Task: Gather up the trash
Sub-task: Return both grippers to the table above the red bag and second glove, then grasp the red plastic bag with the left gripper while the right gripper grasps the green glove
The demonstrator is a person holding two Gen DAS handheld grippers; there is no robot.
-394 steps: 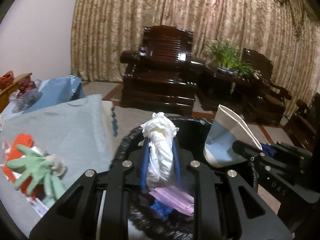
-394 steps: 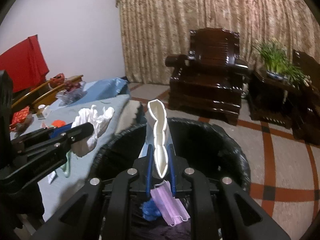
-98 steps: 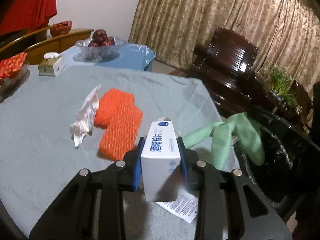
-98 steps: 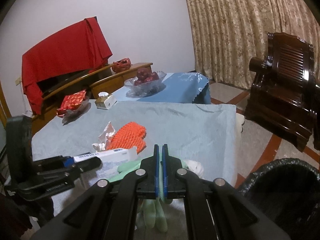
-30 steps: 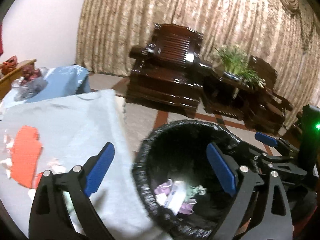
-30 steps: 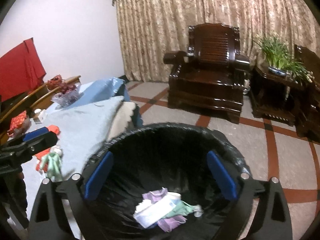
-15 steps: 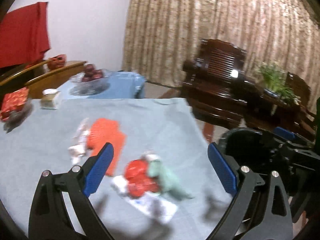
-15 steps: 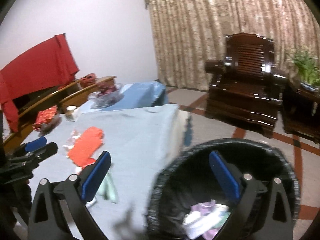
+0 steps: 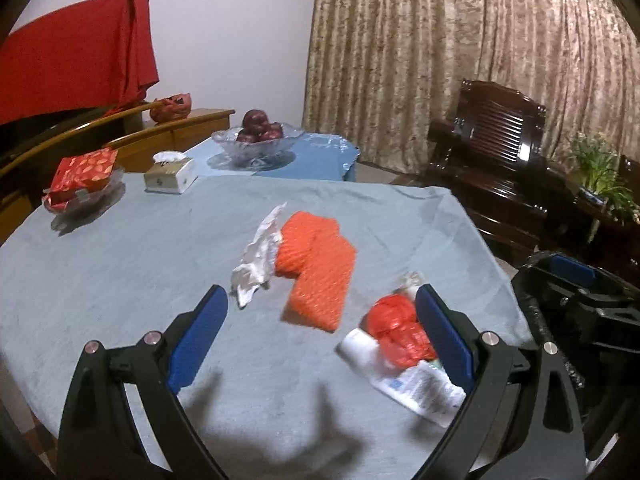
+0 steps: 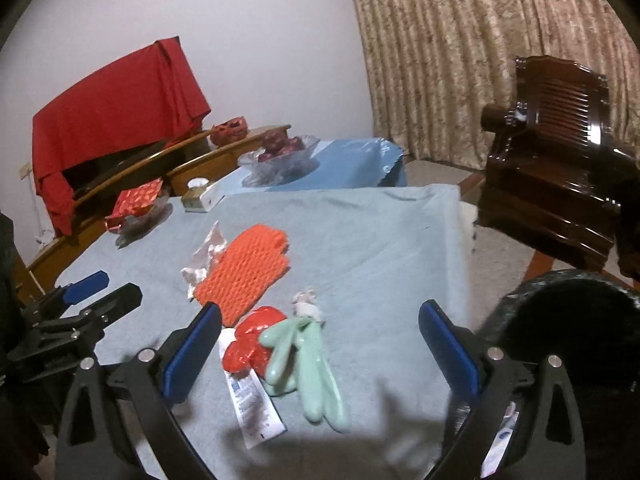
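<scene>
Left gripper [image 9: 322, 342] spread wide, blue pads [image 9: 197, 340] far apart, nothing between them, hovering above the grey-blue tablecloth [image 9: 120, 272]. Right gripper [image 10: 320, 354] also spread wide and empty, above the same cloth.

Between the left fingers and a little ahead: an orange foam net [image 9: 318, 270], with a crumpled silver-white wrapper [image 9: 258, 260] touching its left edge. Just inside the right finger of the left gripper: a red crumpled wrapper [image 9: 394, 332] lying on a white printed leaflet [image 9: 404, 380]; blue and dark print there, too blurred to read.

Seen only from the right wrist: a pale green rubber glove [image 10: 308, 360] between the right fingers, lying beside the red wrapper [image 10: 250, 342] and partly on the leaflet [image 10: 252, 400], with a small white crumpled bit [image 10: 306, 304] just beyond it. Orange net [image 10: 244, 272] further ahead, toward the left finger. Print on the leaflet not readable here either. Also only here: the opening of the black-lined trash bin [image 10: 560, 320] beyond the right finger, off the table edge, and the left gripper [image 10: 86, 298] from the side at far left.

Seen from the left wrist: the right gripper [image 9: 576, 292] at far right, in front of the bin's black liner.

Further out in both views: a tissue box [image 9: 170, 174], a red packet in a glass dish [image 9: 82, 176], a glass bowl of dark red fruit [image 9: 256, 140] on a blue cloth, a red cloth [image 9: 76, 64] draped at the wall, a dark wooden armchair [image 9: 496, 148] and gold curtains [image 9: 460, 40]. A green plant [image 9: 600, 168] only in the left view.
</scene>
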